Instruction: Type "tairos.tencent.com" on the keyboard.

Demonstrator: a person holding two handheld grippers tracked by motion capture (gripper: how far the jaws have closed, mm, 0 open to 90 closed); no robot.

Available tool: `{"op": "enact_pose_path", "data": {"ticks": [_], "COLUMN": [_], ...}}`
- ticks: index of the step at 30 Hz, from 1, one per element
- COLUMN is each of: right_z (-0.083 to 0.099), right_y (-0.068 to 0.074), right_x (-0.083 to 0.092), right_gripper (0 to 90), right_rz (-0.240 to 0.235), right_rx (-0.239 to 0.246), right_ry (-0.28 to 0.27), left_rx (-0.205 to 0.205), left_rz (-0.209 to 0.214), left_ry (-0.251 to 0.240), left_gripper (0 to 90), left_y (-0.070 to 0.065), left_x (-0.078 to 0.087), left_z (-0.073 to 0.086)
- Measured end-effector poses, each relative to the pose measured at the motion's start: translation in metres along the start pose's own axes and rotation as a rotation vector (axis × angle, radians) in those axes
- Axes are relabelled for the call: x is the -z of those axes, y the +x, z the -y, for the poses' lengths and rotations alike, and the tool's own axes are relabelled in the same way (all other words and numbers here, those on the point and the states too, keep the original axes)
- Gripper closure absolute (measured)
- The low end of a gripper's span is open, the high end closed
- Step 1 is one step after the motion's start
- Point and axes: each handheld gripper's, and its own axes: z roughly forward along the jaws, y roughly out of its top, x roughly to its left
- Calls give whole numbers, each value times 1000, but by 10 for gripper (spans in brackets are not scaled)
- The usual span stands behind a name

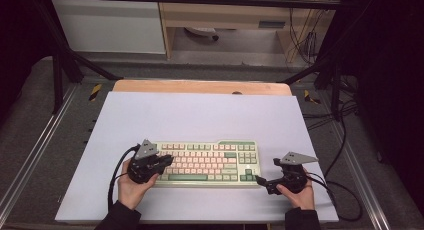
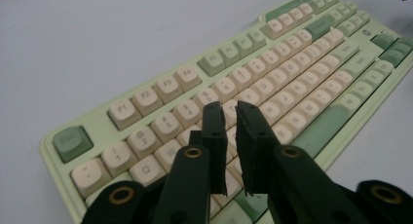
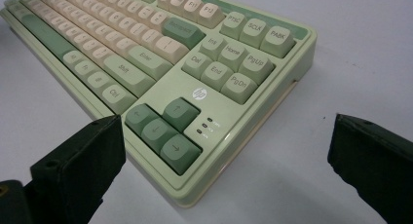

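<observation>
Left tongs [image 2: 229, 109] nearly together, just a thin slit between the black jaws and nothing pinched in it, hovering over the cream letter keys at the left end of the keyboard [image 2: 292, 87]. Probably narrowed like that to act as a single poking tip for pressing one key, rather than to grab anything. Seen from above, same left tongs [image 1: 167, 161] over the keyboard's 9 o'clock end, hand wrapped around the body from below. Right tongs [image 3: 224, 160] spread wide apart, gripping nothing, jaws sitting either side of the near right corner by the green arrow keys [image 3: 163, 129]. Can't tell whether they touch the case. Looks like a bracing stance, ready to stop the board sliding while the other side pokes. From overhead, right tongs [image 1: 261, 180] at the keyboard's 4 o'clock corner. Keyboard [image 1: 207, 163] itself lying flat toward the 6 o'clock side of the pale tabletop [image 1: 200, 115], long edge facing the person, handy for both hands.
</observation>
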Motion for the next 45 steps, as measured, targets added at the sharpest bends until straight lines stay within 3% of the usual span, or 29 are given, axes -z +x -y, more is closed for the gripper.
{"op": "enact_pose_path", "data": {"ticks": [6, 27, 45], "right_z": [0, 1, 1], "right_y": [0, 1, 0], "right_x": [1, -2, -2], "right_gripper": [8, 9, 9], "right_rz": [0, 0, 0], "right_rx": [2, 2, 6], "right_ry": [1, 14, 11], "left_rx": [-12, -25, -37], "left_rz": [14, -8, -9], "left_ry": [6, 66, 80], "left_gripper": [899, 899, 899], "left_y": [-6, -5, -7], "left_x": [-13, -51, -57], "left_z": [-8, -9, -4]}}
